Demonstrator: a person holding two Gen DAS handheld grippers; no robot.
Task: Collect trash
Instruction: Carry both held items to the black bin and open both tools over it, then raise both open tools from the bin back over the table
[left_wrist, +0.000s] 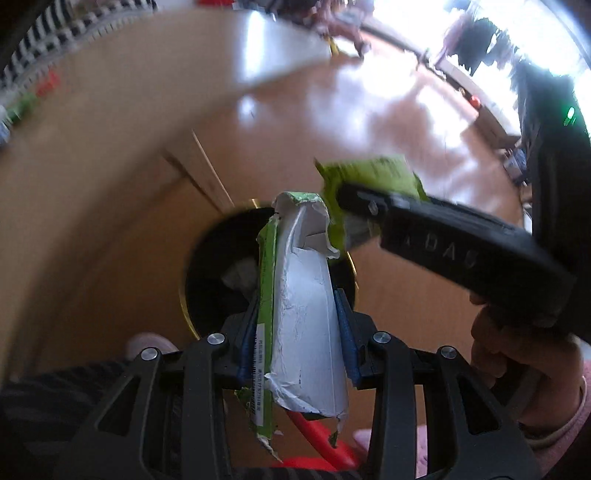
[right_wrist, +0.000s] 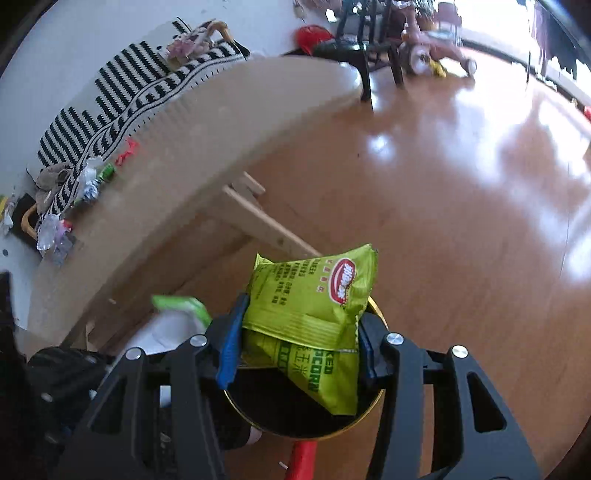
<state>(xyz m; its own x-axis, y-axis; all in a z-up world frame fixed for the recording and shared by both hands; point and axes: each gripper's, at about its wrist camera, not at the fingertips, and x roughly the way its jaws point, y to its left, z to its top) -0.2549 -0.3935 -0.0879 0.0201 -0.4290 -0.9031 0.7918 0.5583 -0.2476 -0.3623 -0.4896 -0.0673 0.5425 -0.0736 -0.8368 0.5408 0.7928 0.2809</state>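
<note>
Carton btwn left fingers; snack bag btwn right fingers.

I see a wooden floor with bright glare patches across it. A long pale wooden table runs along the left of the right wrist view, with a wooden leg brace below its edge. A black-and-white striped cloth lies along the far side of the table. Beyond the table end I see a dark chair and a pink tricycle. A red object sits near the chair; I cannot identify it.
</note>
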